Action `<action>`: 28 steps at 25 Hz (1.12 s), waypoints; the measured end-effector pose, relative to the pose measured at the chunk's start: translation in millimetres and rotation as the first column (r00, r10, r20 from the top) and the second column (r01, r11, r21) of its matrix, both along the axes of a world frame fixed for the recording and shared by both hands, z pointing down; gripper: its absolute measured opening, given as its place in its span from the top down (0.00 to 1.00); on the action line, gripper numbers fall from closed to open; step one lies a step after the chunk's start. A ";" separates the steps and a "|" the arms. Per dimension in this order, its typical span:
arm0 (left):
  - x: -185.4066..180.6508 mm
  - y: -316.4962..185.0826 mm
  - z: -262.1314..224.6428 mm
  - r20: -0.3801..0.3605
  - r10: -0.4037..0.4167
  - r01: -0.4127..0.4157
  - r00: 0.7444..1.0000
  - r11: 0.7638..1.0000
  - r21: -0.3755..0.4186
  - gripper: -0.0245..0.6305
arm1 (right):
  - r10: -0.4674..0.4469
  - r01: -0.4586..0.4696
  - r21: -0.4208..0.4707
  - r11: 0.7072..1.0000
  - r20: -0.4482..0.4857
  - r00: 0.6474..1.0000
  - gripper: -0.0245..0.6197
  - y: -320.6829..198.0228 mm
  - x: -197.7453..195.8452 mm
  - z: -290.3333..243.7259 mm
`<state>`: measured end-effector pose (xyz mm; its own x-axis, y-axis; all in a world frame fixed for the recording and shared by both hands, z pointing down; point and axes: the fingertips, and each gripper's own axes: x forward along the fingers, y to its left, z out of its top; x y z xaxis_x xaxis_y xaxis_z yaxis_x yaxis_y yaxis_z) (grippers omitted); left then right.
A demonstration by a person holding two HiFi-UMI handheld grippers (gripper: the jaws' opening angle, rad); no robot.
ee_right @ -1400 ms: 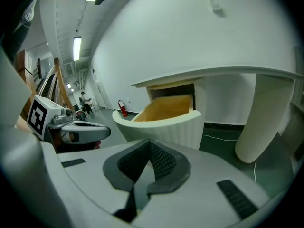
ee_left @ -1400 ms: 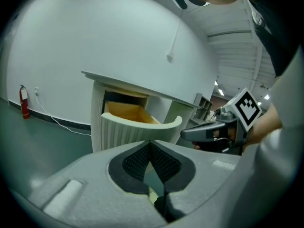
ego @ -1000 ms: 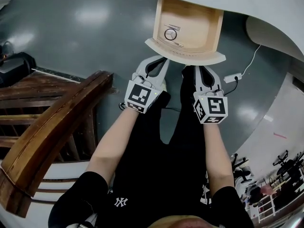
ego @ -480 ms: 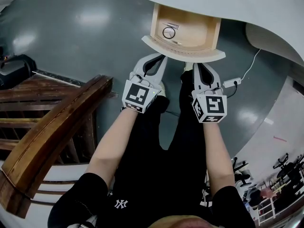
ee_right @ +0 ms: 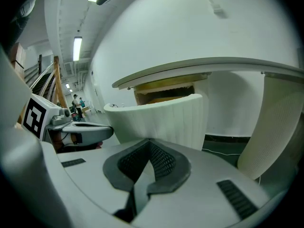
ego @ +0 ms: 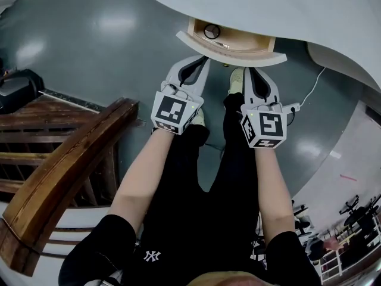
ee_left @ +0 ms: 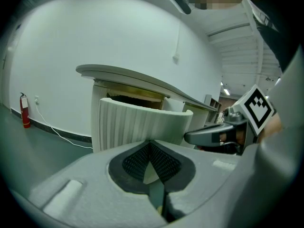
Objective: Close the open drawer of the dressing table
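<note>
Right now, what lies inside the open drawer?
A dark ring lies on the wooden floor of the drawer. The white tabletop covers the rest; anything further back is hidden.

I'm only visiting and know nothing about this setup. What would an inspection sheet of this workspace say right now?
Surface: white dressing table top, nothing seen on it.
Job's things: drawer partly open, wooden inside.
Clutter: small dark ring lying in the drawer.
Grippers: left gripper and right gripper both have jaws together, holding nothing, tips up at the drawer's front.
Cables: white cable running to a power strip on the grey floor.
Surroundings: wooden stair rail on the person's left.
</note>
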<state>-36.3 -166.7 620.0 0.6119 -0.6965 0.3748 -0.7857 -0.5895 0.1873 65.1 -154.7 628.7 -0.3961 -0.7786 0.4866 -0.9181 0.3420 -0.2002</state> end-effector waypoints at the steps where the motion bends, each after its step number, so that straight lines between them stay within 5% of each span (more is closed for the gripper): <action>1: 0.6 -5.0 -0.8 -0.002 -0.003 0.003 1.000 1.000 0.005 0.95 | 0.000 0.000 0.006 1.000 -0.002 1.000 0.94 -5.1 0.6 -0.9; 28: 8.5 -106.5 -15.7 -0.057 -0.047 0.057 0.997 0.979 0.194 0.95 | 0.032 -0.017 0.214 0.977 -0.066 0.997 0.94 -106.8 8.8 -15.5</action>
